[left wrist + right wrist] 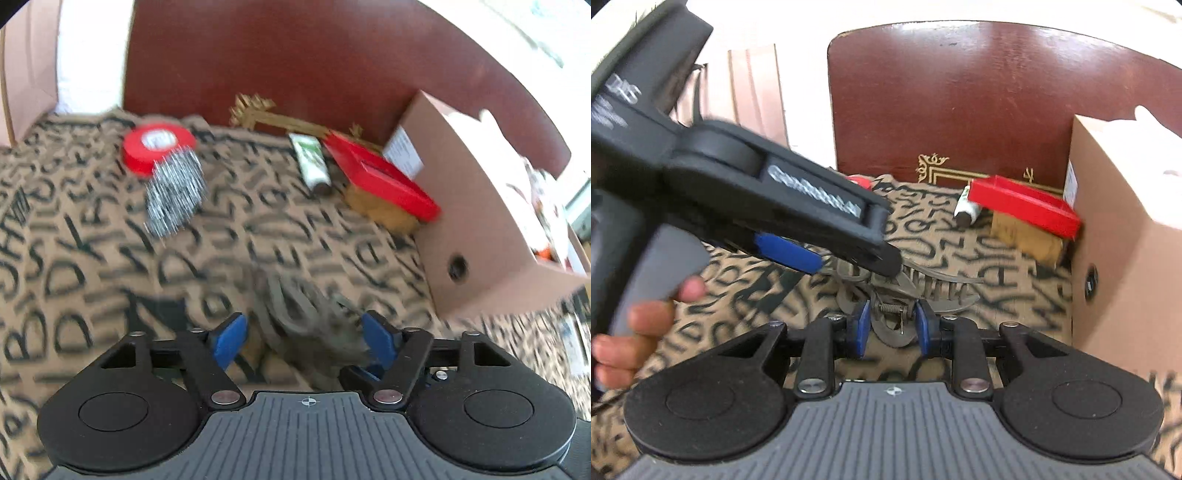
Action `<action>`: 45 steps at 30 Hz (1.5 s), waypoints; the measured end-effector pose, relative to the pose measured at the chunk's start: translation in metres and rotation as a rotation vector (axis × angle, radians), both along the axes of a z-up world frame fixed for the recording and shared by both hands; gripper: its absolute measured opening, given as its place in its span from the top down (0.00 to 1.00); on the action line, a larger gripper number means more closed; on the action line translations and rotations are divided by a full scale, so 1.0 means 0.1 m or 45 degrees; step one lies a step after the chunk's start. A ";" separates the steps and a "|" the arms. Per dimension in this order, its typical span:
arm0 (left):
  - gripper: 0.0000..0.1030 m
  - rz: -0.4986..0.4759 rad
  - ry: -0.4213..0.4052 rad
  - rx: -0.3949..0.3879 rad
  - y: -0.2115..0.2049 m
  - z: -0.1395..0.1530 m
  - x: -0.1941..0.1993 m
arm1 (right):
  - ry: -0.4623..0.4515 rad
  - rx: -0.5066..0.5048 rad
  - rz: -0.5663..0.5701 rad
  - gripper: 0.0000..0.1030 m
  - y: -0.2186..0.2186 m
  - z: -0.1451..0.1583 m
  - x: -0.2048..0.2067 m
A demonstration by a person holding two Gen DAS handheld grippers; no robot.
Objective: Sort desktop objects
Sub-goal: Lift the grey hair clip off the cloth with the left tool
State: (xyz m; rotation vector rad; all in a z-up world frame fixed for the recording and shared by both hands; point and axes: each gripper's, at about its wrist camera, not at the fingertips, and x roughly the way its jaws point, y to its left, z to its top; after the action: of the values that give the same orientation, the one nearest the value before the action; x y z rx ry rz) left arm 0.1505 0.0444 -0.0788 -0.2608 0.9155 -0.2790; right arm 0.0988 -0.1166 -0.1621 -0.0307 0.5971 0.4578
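A grey claw hair clip point(905, 288) lies on the letter-patterned cloth point(92, 258). My right gripper point(892, 332) is shut on the clip's hinge end, its spring between the blue pads point(862, 328). My left gripper point(303, 338) is open, its blue pads either side of the same grey clip point(295, 306), seen blurred. In the right wrist view the left gripper's body point(775, 206) reaches in from the left over the clip. A red tape roll point(159, 147), a steel wire brush point(173, 192), a small white tube point(314, 162) and a red-backed brush point(384, 181) lie further back.
An open cardboard box point(480, 229) with white items stands at the right, against the red-backed brush. A dark red board point(314, 62) with gold trim rises behind the cloth. A pink box point(26, 74) is at the far left.
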 end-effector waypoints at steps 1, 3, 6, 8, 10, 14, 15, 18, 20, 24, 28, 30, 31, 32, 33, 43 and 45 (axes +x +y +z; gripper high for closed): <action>0.30 -0.017 0.006 0.008 -0.04 -0.01 -0.07 | 0.006 0.019 0.009 0.85 -0.02 0.01 -0.08; 0.31 -0.027 -0.004 0.043 -0.11 -0.04 -0.20 | 0.008 0.026 0.034 0.85 -0.04 0.03 -0.24; 0.24 -0.015 -0.022 0.072 -0.13 -0.03 -0.33 | -0.010 -0.018 0.077 0.84 -0.06 0.02 -0.41; 0.18 0.011 -0.028 0.078 -0.11 -0.01 -0.35 | -0.020 -0.047 0.047 0.81 -0.12 0.01 -0.38; 0.17 0.038 -0.030 0.070 -0.06 0.01 -0.31 | -0.022 -0.055 -0.006 0.69 -0.21 0.06 -0.33; 0.14 0.059 -0.021 0.066 -0.05 0.02 -0.15 | -0.087 -0.072 0.041 0.27 -0.28 0.11 -0.16; 0.14 0.060 -0.016 0.071 -0.06 0.01 -0.11 | -0.104 -0.092 0.068 0.27 -0.26 0.10 -0.13; 0.14 0.064 0.017 0.068 -0.07 -0.05 0.02 | -0.114 -0.118 0.128 0.27 -0.19 0.06 0.03; 0.13 0.073 0.040 0.044 -0.06 -0.08 0.09 | -0.102 -0.114 0.162 0.27 -0.14 0.02 0.15; 0.15 0.088 0.069 -0.001 -0.03 -0.12 0.15 | -0.066 -0.113 0.197 0.28 -0.04 -0.04 0.26; 0.21 0.114 0.061 -0.030 0.01 -0.09 0.10 | -0.058 -0.127 0.193 0.37 -0.01 0.00 0.15; 0.19 0.120 0.056 -0.039 0.02 -0.08 0.07 | -0.034 -0.111 0.218 0.46 -0.01 0.02 0.06; 0.18 0.123 0.055 -0.034 0.01 -0.09 0.07 | -0.034 -0.111 0.228 0.46 -0.02 0.01 0.04; 0.15 0.131 0.059 -0.028 0.00 -0.10 0.08 | -0.039 -0.117 0.229 0.46 0.00 0.01 0.01; 0.15 0.133 0.068 -0.028 -0.01 -0.11 0.10 | -0.043 -0.124 0.219 0.45 0.02 0.00 0.00; 0.20 0.066 0.048 0.055 -0.15 -0.05 0.18 | -0.013 -0.048 0.093 0.38 0.07 0.00 0.20; 0.33 0.055 0.058 0.043 -0.14 -0.06 0.18 | 0.000 -0.032 0.077 0.38 0.07 0.00 0.22</action>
State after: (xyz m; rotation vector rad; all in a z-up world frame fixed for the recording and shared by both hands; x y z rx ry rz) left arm 0.1687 0.0300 -0.0851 -0.2564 0.9572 -0.2182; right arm 0.1206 -0.1095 -0.1617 -0.0728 0.6030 0.5093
